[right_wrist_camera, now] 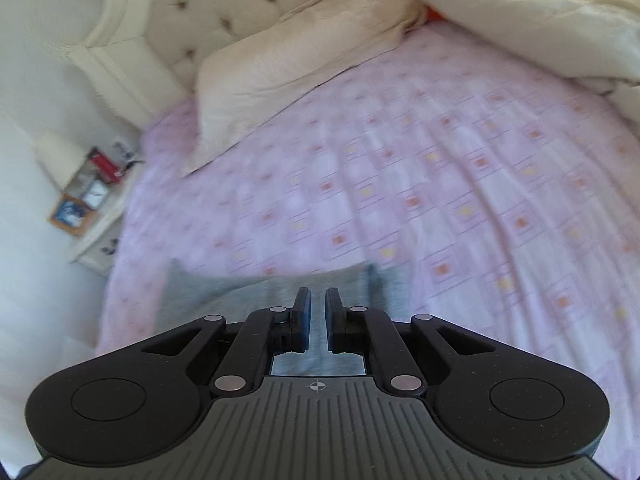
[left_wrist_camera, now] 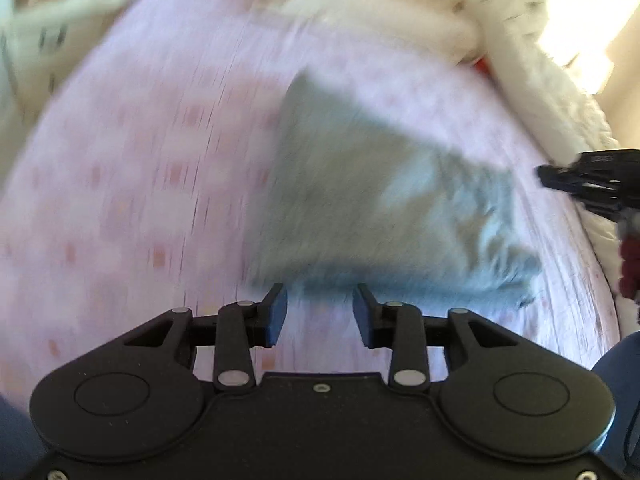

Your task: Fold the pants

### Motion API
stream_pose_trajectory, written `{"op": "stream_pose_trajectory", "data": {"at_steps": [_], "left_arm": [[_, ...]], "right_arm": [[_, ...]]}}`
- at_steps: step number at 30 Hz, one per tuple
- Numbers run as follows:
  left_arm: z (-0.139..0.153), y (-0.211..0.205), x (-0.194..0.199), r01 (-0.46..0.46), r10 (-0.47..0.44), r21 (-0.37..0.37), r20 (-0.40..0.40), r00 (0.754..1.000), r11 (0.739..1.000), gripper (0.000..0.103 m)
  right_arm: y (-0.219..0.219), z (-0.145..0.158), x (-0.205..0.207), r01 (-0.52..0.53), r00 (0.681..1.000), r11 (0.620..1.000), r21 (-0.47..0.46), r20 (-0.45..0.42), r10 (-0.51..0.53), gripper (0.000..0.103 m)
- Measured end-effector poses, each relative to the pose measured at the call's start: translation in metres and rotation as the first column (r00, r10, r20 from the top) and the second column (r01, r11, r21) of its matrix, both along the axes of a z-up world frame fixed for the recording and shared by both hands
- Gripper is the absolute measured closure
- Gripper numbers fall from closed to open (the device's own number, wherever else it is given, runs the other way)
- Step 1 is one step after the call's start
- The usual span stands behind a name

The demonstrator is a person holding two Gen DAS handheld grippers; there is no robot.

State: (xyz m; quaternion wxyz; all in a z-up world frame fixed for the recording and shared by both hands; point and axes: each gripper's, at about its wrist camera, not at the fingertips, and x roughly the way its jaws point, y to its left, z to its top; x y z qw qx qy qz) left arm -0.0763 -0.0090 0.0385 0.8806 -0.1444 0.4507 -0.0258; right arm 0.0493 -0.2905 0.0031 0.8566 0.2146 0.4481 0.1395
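Observation:
The grey pants (left_wrist_camera: 380, 200) lie folded into a compact block on the pink patterned bedsheet (left_wrist_camera: 140, 184), ahead and right of my left gripper (left_wrist_camera: 320, 312), which is open and empty just short of their near edge. The left wrist view is motion-blurred. In the right wrist view the pants (right_wrist_camera: 248, 292) lie under and ahead of my right gripper (right_wrist_camera: 318, 316), whose jaws stand nearly together with a narrow gap and nothing between them. The right gripper also shows at the right edge of the left wrist view (left_wrist_camera: 592, 180).
A cream pillow (right_wrist_camera: 292, 64) and tufted headboard (right_wrist_camera: 208, 4) are at the far end of the bed. A cream duvet (right_wrist_camera: 520, 12) is bunched at the far right. A nightstand (right_wrist_camera: 92, 200) with small items stands left of the bed.

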Motion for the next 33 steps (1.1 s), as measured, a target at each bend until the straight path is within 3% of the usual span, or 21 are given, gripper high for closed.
{"op": "stream_pose_trajectory", "data": {"at_steps": [2, 5, 9, 10, 14, 18, 22, 24, 26, 29, 30, 32, 33], "left_arm": [[0.013, -0.011, 0.016, 0.032, -0.035, 0.039, 0.080, 0.996, 0.999, 0.051], [0.013, -0.026, 0.046, 0.074, -0.078, 0.036, 0.114, 0.990, 0.997, 0.050], [-0.023, -0.041, 0.077, 0.151, -0.151, 0.014, -0.009, 0.989, 0.988, 0.050], [-0.035, -0.044, 0.081, 0.161, -0.160, 0.031, -0.041, 0.986, 0.986, 0.050], [-0.049, -0.059, 0.074, 0.238, -0.240, 0.169, -0.010, 0.971, 0.956, 0.048], [-0.036, -0.060, 0.071, 0.283, -0.285, 0.181, -0.013, 0.958, 0.942, 0.048], [-0.015, -0.052, 0.081, 0.286, -0.301, 0.179, 0.063, 0.952, 0.941, 0.047], [-0.011, -0.046, 0.097, 0.258, -0.277, 0.190, 0.081, 0.957, 0.947, 0.047], [-0.014, -0.042, 0.115, 0.227, -0.246, 0.186, 0.081, 0.966, 0.956, 0.047], [-0.028, -0.043, 0.139, 0.212, -0.224, 0.183, 0.048, 0.973, 0.960, 0.047], [-0.033, -0.045, 0.138, 0.213, -0.223, 0.187, 0.031, 0.974, 0.959, 0.047], [-0.053, -0.053, 0.151, 0.237, -0.235, 0.208, -0.036, 0.971, 0.949, 0.046], [-0.061, -0.057, 0.152, 0.256, -0.246, 0.227, -0.069, 0.967, 0.940, 0.046]], "right_arm": [[0.009, -0.003, -0.001, -0.053, 0.999, 0.998, -0.017, -0.009, 0.053, 0.094], [0.023, -0.009, 0.000, -0.150, 0.987, 0.986, -0.076, -0.075, 0.144, 0.094], [0.047, -0.043, 0.007, -0.260, 0.928, 0.950, -0.176, -0.317, 0.195, 0.093], [0.051, -0.047, 0.008, -0.284, 0.916, 0.941, -0.186, -0.343, 0.209, 0.092], [0.057, -0.043, 0.006, -0.303, 0.914, 0.930, -0.206, -0.338, 0.223, 0.089], [0.053, -0.030, 0.001, -0.264, 0.941, 0.942, -0.207, -0.269, 0.204, 0.087], [0.045, -0.014, -0.001, -0.184, 0.977, 0.955, -0.230, -0.145, 0.153, 0.083], [0.045, -0.011, 0.005, -0.150, 0.988, 0.957, -0.250, -0.074, 0.135, 0.069], [0.044, -0.015, 0.009, -0.140, 0.990, 0.955, -0.261, -0.047, 0.132, 0.063], [0.055, -0.043, 0.022, -0.156, 0.984, 0.927, -0.342, -0.133, 0.117, 0.059], [0.056, -0.051, 0.023, -0.170, 0.980, 0.910, -0.377, -0.163, 0.116, 0.044], [0.057, -0.059, 0.020, -0.191, 0.976, 0.892, -0.410, -0.174, 0.130, 0.029], [0.055, -0.059, 0.019, -0.187, 0.977, 0.892, -0.412, -0.174, 0.124, 0.027]]}}
